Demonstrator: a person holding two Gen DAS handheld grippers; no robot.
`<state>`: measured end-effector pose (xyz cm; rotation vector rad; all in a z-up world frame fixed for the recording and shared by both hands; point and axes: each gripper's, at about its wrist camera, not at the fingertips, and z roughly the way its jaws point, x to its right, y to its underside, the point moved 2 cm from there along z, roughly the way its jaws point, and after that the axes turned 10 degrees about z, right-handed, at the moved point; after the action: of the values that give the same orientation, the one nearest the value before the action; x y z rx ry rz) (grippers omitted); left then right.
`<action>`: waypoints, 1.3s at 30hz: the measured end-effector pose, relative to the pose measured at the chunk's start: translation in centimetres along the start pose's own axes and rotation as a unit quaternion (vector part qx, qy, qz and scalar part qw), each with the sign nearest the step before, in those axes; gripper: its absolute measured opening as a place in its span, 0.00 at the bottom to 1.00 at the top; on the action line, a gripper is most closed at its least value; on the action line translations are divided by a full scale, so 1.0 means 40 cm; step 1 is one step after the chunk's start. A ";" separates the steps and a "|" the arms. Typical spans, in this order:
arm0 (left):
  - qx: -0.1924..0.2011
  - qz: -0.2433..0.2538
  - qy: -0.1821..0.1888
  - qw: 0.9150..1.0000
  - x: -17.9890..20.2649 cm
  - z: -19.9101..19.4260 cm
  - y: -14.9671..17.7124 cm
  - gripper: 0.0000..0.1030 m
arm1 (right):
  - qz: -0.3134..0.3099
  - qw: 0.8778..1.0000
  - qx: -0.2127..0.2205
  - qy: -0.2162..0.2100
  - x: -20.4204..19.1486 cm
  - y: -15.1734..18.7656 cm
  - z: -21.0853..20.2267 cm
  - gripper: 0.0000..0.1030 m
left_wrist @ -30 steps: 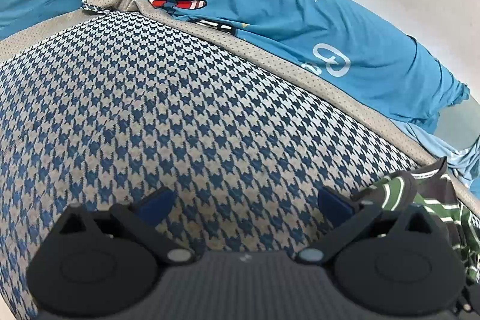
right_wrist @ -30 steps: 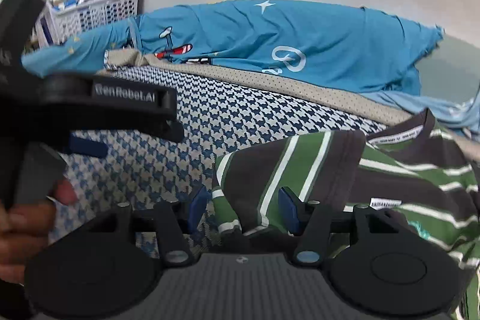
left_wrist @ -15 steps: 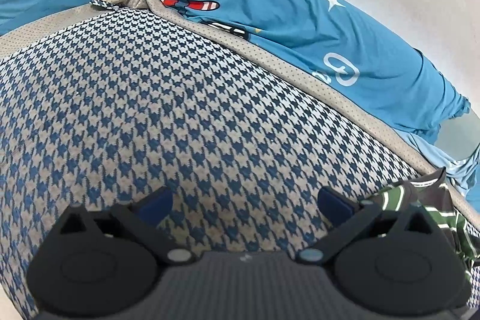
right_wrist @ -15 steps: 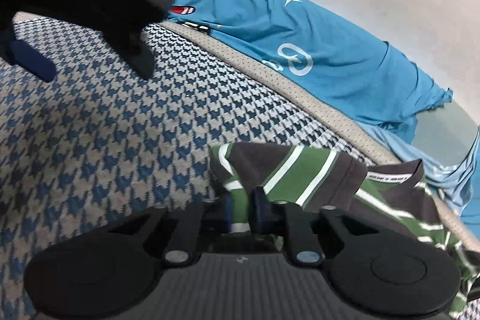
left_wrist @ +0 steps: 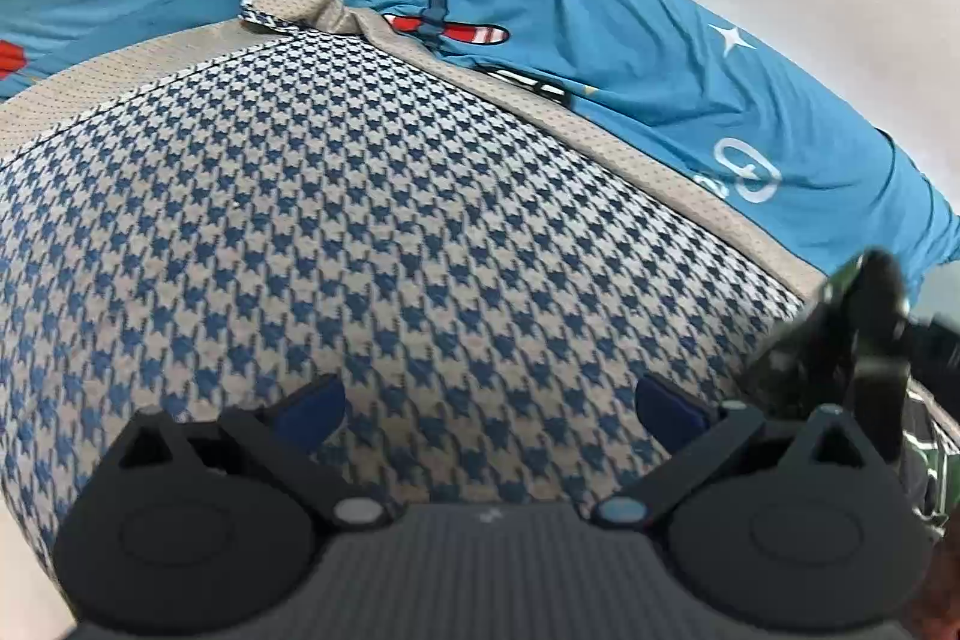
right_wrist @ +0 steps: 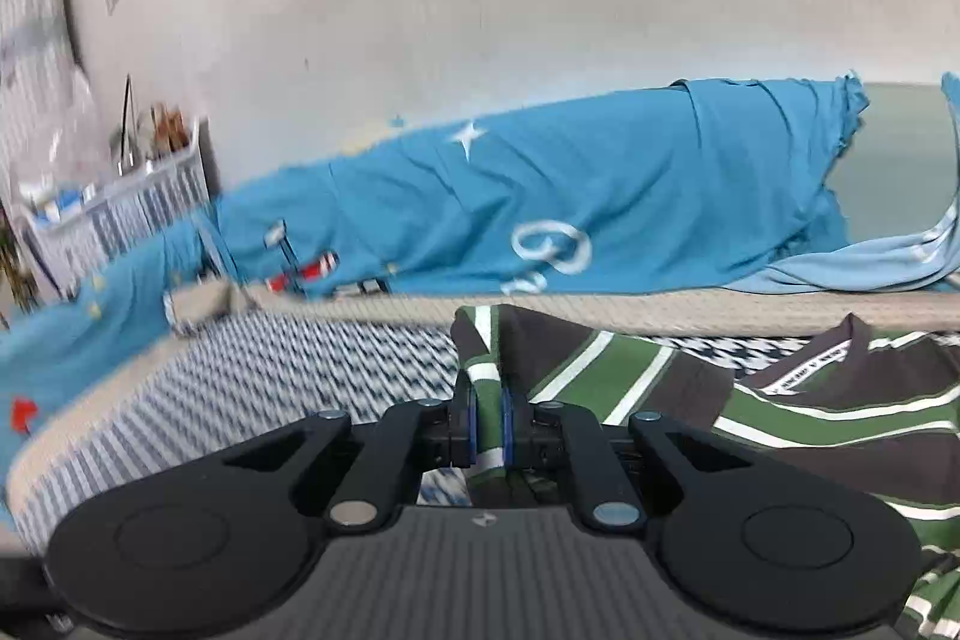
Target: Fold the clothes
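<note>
A green, brown and white striped shirt (right_wrist: 750, 394) lies at the right of a blue-and-cream houndstooth cloth (right_wrist: 312, 370). My right gripper (right_wrist: 489, 427) is shut on a fold of the striped shirt's edge and holds it raised off the cloth. In the left wrist view my left gripper (left_wrist: 489, 409) hangs open just above the houndstooth cloth (left_wrist: 360, 244), nothing between its blue pads. The right gripper's black body (left_wrist: 852, 340) shows at that view's right edge, with a sliver of the striped shirt (left_wrist: 936, 454) below it.
A bright blue printed garment (right_wrist: 570, 214) lies along the far side against a white wall (right_wrist: 480, 10); the garment (left_wrist: 630, 58) also shows in the left view. A pale blue cloth (right_wrist: 870, 262) lies far right. A white basket (right_wrist: 114, 214) of clutter stands far left.
My right gripper closed on the striped shirt's edge and lifted it, tilting its view up toward the wall. The left gripper stayed open over the houndstooth cloth, drifting slightly.
</note>
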<state>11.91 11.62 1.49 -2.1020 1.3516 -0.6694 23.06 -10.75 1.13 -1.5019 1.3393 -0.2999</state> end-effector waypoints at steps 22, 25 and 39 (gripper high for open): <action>0.015 0.002 -0.009 1.000 0.043 -0.018 0.008 1.00 | -0.017 0.999 -0.020 -0.025 -0.029 0.021 -0.007 0.36; 0.019 0.003 -0.003 1.000 0.060 -0.024 0.009 1.00 | -0.014 1.000 -0.013 -0.009 -0.003 0.011 -0.033 0.36; 0.005 0.046 0.045 0.998 0.194 -0.007 0.040 1.00 | 0.070 0.993 0.003 0.097 0.203 -0.057 -0.202 0.42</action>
<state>13.55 3.86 1.50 -2.0105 1.4800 -0.7378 21.11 -22.13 2.82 -1.3922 1.5890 -0.3671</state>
